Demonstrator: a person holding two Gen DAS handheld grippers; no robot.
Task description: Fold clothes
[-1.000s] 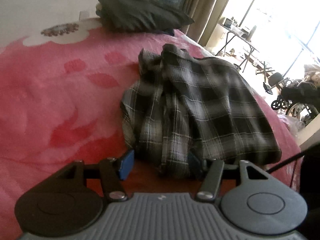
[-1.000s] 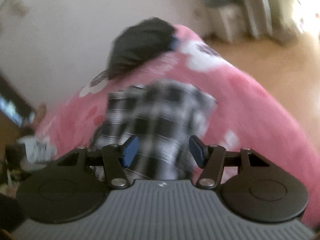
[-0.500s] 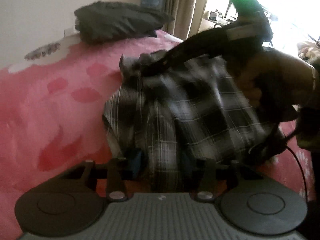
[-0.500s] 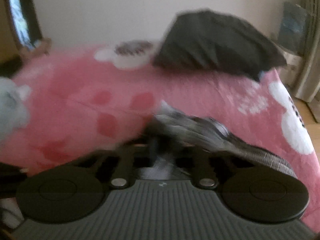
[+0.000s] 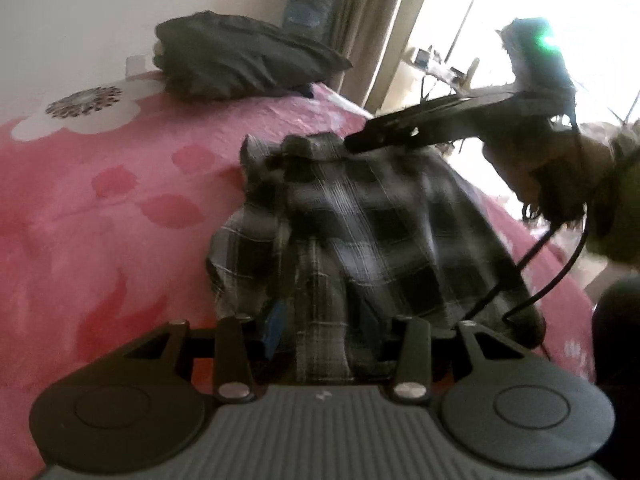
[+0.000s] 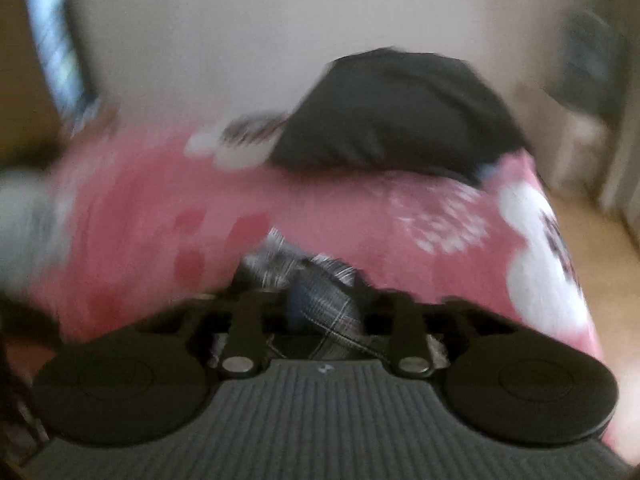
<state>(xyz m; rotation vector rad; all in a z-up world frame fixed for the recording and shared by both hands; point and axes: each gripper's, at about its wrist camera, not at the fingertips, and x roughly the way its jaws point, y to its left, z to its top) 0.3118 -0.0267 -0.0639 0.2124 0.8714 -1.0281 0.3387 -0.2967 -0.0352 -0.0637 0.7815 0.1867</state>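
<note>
Now | plaid shirt [image 5: 360,232] rumpled on pink bed [image 5: 100,208] | left gripper [image 5: 320,330] jaws clamped on near hem | right gripper [image 6: 324,304] jaws clamped on far edge | fold unfinished, judging by bunching.

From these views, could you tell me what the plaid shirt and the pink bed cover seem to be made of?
Plaid shirt: thin woven fabric, probably cotton or flannel, matte; it bunches in soft folds. Pink bed cover: matte printed cloth with flowers, faintly crinkled, possibly quilted; fibre unclear.

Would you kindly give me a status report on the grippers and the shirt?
Left gripper shut on plaid shirt near hem. Right gripper shut on far end. Shirt bunched on pink bedspread. Nothing in the way.
</note>
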